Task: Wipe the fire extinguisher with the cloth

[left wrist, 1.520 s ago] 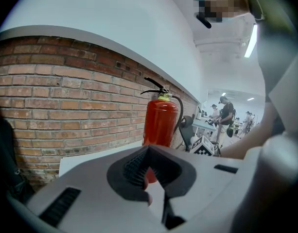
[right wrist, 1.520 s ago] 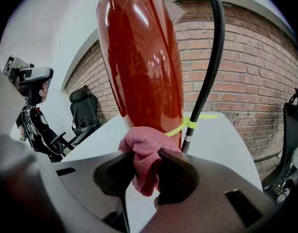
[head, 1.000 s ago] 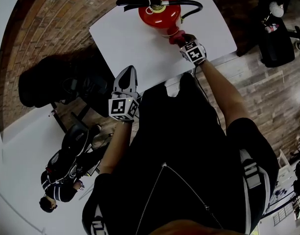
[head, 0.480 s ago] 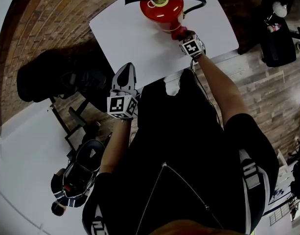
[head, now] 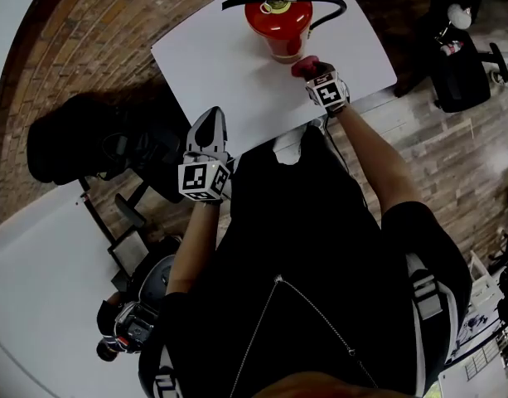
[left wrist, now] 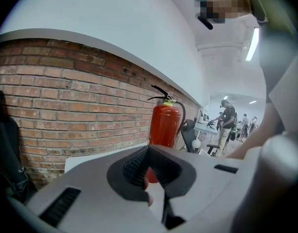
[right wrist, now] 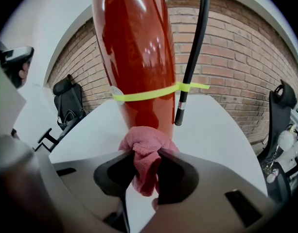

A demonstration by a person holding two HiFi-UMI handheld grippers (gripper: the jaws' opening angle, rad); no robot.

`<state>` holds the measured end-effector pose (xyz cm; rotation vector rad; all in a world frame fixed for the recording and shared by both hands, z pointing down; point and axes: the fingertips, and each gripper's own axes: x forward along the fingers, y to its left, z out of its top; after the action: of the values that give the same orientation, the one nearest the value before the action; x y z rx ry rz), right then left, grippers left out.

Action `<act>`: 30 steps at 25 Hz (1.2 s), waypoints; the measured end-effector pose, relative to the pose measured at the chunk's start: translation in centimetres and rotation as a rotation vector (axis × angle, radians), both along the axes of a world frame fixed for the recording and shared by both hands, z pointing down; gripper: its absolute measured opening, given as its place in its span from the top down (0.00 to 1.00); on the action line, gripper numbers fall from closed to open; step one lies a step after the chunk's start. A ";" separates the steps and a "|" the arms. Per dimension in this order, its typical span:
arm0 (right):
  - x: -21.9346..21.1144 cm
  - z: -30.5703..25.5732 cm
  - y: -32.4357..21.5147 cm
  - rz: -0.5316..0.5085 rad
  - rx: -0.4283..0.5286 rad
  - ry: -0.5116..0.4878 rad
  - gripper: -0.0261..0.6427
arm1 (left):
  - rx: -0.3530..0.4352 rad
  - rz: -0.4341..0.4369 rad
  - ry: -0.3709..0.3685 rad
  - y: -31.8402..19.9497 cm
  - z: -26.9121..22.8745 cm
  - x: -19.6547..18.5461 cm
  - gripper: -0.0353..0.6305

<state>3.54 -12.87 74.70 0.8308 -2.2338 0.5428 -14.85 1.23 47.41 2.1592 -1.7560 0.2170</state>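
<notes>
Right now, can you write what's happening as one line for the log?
right gripper: shut on pink cloth, low beside fire extinguisher | left gripper: shut, empty, near table edge

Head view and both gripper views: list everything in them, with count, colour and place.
extinguisher: 1, red, upright at the table's far side
hose: 1, black, hanging down the extinguisher's side
band: 1, yellow-green, around the extinguisher and hose
cloth: 1, pink, against the extinguisher's base
table: 1, white, before the person
wall: 1, red brick, behind the table
chairs: 2, black, one on each side of the table
people: several, far off in the room
left gripper: 1, grey, jaws together and empty, over the table's near edge
right gripper: 1, grey, shut on the cloth
arms: 2, one behind each gripper
</notes>
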 end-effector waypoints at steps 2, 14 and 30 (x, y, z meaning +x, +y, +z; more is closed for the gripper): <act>0.0 -1.9 0.7 0.021 0.019 -0.015 0.79 | 0.010 0.020 0.005 -0.2 -0.3 -0.1 0.92; -0.3 -17.4 3.4 0.137 0.171 -0.141 0.79 | 0.073 0.145 0.034 -1.7 -2.6 -0.2 0.92; -3.5 -31.0 1.9 0.232 0.323 -0.210 0.79 | 0.101 0.219 0.047 -2.3 -3.5 -2.3 0.92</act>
<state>0.09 -10.97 43.67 1.2605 -2.4727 0.3947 -17.19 -1.11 43.89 2.4089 -1.5345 0.1326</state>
